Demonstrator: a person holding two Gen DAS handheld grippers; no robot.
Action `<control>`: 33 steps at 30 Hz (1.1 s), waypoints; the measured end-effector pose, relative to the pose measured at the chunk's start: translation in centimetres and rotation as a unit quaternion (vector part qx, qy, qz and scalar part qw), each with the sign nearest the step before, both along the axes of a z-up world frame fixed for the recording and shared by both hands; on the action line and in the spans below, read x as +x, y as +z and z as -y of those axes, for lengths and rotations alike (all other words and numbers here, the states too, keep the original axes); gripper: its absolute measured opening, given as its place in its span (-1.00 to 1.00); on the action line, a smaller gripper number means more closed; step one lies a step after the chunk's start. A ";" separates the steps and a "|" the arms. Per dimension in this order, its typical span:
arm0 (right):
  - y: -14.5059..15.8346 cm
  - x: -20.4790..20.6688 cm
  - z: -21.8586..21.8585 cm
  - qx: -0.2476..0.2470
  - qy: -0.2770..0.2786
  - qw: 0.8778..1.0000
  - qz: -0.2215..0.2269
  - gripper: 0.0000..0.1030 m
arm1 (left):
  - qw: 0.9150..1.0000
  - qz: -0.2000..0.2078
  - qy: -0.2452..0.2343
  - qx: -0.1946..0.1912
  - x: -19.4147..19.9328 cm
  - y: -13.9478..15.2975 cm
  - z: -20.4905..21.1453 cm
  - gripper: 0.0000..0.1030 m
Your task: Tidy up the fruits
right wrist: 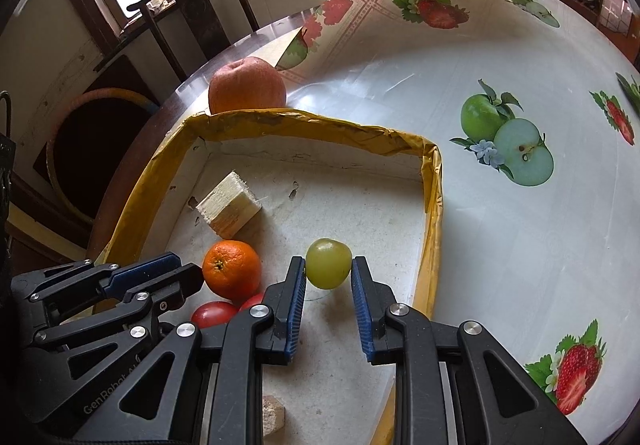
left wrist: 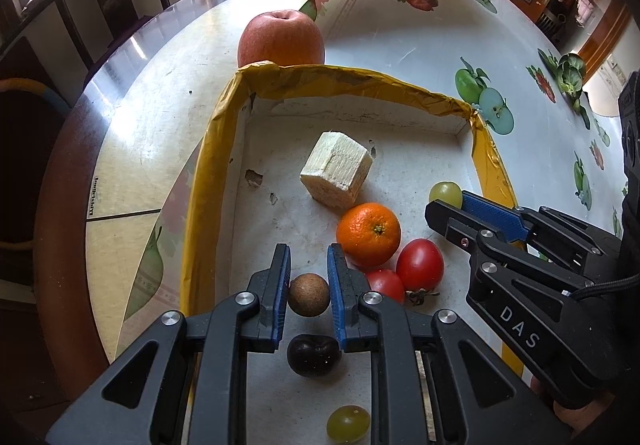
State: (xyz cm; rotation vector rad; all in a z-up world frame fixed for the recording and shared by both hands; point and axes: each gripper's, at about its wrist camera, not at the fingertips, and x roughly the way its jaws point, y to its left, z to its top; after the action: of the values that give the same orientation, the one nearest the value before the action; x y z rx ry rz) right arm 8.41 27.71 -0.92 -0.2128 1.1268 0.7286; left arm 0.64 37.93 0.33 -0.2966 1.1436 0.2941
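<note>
**Two grippers, two small fruits held over the tray**

Two fruits are in your grip. Your left gripper (left wrist: 309, 269) has its blue pads closed on a small brown round fruit (left wrist: 309, 294), tips pointing steeply down into the yellow-rimmed tray (left wrist: 208, 149). Your right gripper (right wrist: 329, 277) pinches a green grape (right wrist: 329, 263) at the very fingertips; whether the grape touches the tray floor cannot be told from this view.

On the tray floor lie a pale fibrous block (left wrist: 336, 171), a mandarin (left wrist: 368, 235) just beside two red tomatoes (left wrist: 420, 265), a dark plum-like fruit (left wrist: 314, 355) under your left gripper, and a second green grape (left wrist: 348, 423) nearest the camera. A large apple (left wrist: 280, 39) stands on the table outside the tray, against its far rim. A fruit-printed tablecloth (right wrist: 520, 225) covers the table to the right, its far edge curled upward.
</note>
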 end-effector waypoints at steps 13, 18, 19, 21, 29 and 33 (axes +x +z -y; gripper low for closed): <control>1.5 -0.9 1.6 0.008 0.015 1.000 0.002 -0.20 | 0.999 0.010 -0.008 0.038 -2.5 2.3 1.3 0.03; 2.8 -2.3 3.2 0.022 0.030 0.999 0.006 -0.19 | 0.999 0.013 -0.012 0.040 -5.2 3.3 2.2 0.05; 3.0 -2.7 3.5 0.025 0.036 0.999 0.007 -0.19 | 0.999 0.012 -0.012 0.043 -5.7 3.5 2.5 0.05; 3.5 -3.6 4.3 0.037 0.056 0.998 0.006 -0.19 | 0.999 0.012 -0.014 0.049 -7.0 4.0 3.0 0.07; 4.6 -7.0 7.6 0.071 0.130 0.989 -0.013 0.22 | 0.995 0.008 -0.030 0.099 -11.2 5.4 5.5 0.40; 5.4 -8.6 9.4 0.086 0.148 0.985 -0.014 0.37 | 0.994 0.009 -0.037 0.103 -12.5 5.8 6.4 0.40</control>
State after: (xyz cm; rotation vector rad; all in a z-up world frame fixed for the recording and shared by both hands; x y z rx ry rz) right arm -0.22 18.27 4.50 -0.2281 1.0632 1.0913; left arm -11.82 31.50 6.17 -0.0745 1.0933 0.3404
